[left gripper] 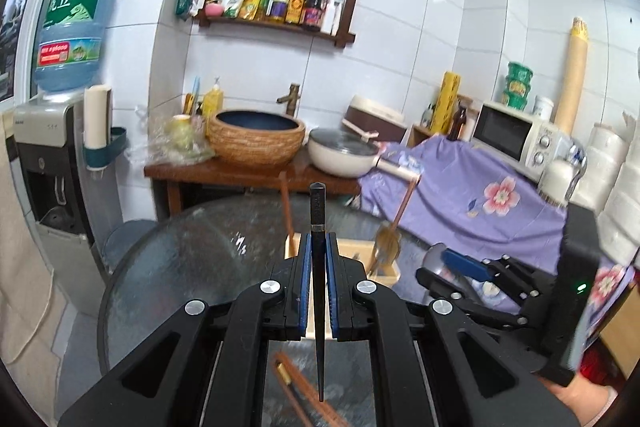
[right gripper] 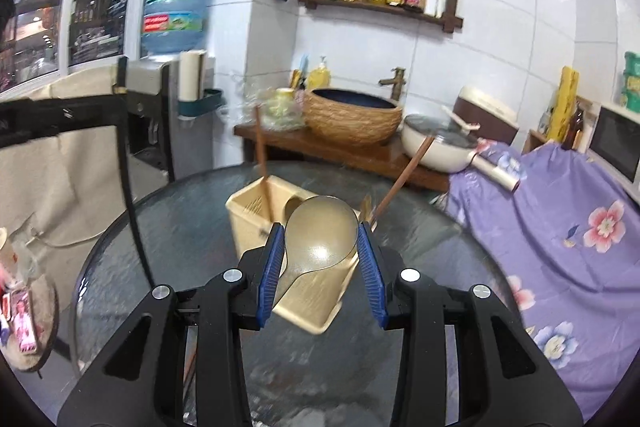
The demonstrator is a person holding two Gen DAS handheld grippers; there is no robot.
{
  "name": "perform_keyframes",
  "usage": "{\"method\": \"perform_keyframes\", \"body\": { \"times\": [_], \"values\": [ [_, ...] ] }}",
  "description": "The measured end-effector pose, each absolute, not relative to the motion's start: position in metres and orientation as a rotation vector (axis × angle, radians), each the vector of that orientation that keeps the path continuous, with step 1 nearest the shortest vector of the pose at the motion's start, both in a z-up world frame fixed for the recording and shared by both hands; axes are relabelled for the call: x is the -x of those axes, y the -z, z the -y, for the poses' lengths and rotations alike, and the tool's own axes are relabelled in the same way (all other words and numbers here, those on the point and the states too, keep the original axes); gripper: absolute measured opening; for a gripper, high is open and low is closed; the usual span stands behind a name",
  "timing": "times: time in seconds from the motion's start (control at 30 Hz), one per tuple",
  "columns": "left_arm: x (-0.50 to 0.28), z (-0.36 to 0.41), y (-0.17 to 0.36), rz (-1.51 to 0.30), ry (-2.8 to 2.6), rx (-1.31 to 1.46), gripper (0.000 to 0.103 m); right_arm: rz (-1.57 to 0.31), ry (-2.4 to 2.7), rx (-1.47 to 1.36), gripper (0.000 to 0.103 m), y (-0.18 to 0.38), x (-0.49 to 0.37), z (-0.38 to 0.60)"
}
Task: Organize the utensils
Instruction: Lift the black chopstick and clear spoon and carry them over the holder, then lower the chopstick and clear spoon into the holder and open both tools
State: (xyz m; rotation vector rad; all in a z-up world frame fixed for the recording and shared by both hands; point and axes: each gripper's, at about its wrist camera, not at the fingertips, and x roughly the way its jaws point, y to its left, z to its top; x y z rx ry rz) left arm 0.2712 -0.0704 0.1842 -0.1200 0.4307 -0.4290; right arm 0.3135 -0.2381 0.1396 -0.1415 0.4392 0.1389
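Currently the left gripper (left gripper: 318,259) is pinching 1 dark chopstick (left gripper: 317,227), upright between its blue pads, above the glass table (left gripper: 180,259). The right gripper (right gripper: 320,259) grips a spoon (right gripper: 320,231) by the sides of its bowl, over the cream utensil holder (right gripper: 248,211) on the table. 2 wooden-handled utensils stand in the holder: 1 (right gripper: 261,151) upright, 1 (right gripper: 404,175) leaning. A brown chopstick (left gripper: 296,391) lies on the glass below the left gripper.

Ahead of my grippers I see a round glass table (right gripper: 168,227); a cream utensil holder (right gripper: 256,227) stands on it, brown chopsticks (left gripper: 304,399) lying below my left tool.
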Motion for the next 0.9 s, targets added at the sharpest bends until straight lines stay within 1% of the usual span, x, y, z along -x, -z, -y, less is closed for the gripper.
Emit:
{"method": "perform_keyframes", "body": {
  "times": [0.23,0.43,0.63,0.9],
  "values": [
    [-0.309,0.082,-0.231,-0.407,0.408,0.159,0.007,-0.359,-0.014,0.186,0.038,-0.182,-0.354,0.246],
    [-0.338,0.091,-0.250,-0.351,0.336,0.190,0.007,-0.331,0.052,0.220,0.038,-0.196,-0.382,0.246],
    [-0.365,0.098,-0.239,-0.330,0.280,0.230,0.007,-0.306,0.110,0.256,0.038,-0.194,-0.405,0.241],
    [-0.371,0.107,-0.196,-0.349,0.271,0.206,0.007,-0.291,0.149,0.342,0.038,-0.157,-0.417,0.225]
  ]
}}
